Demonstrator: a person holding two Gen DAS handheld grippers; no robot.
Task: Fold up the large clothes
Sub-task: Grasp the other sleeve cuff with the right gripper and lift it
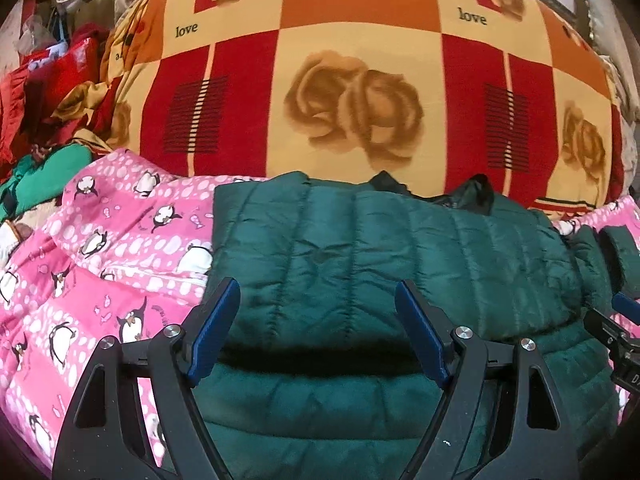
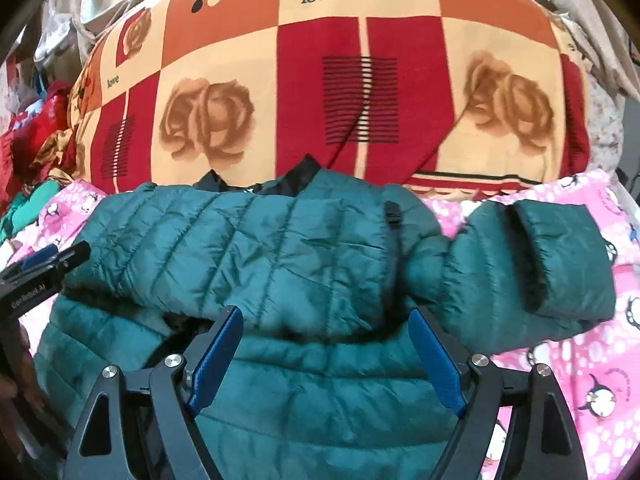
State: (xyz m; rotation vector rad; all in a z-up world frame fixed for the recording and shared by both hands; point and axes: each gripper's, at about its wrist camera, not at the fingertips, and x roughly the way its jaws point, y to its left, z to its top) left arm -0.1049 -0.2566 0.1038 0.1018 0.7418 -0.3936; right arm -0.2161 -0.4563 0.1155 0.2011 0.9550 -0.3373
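A: Both sets of jaws stand spread wide, holding nothing. The left gripper (image 1: pixel 318 300) hangs low in the left wrist view over the jacket's lower half; the right gripper (image 2: pixel 326 324) sits the same way in its own view, blue pads angled outward.

B: And their pose?

A: Each points forward across the bed toward the rose-print blanket (image 1: pixel 360 80) at the top of the frame. The left gripper also shows at the left edge of the right wrist view.

B: The jacket?

A: The green quilted jacket (image 2: pixel 280 248) lies on the pink penguin sheet (image 1: pixel 100 280), folded over itself with a dark crease across the lower middle. Its long axis runs left to right; the dark collar points to the top of the frame, and one sleeve (image 2: pixel 532 264) reaches toward the right edge.
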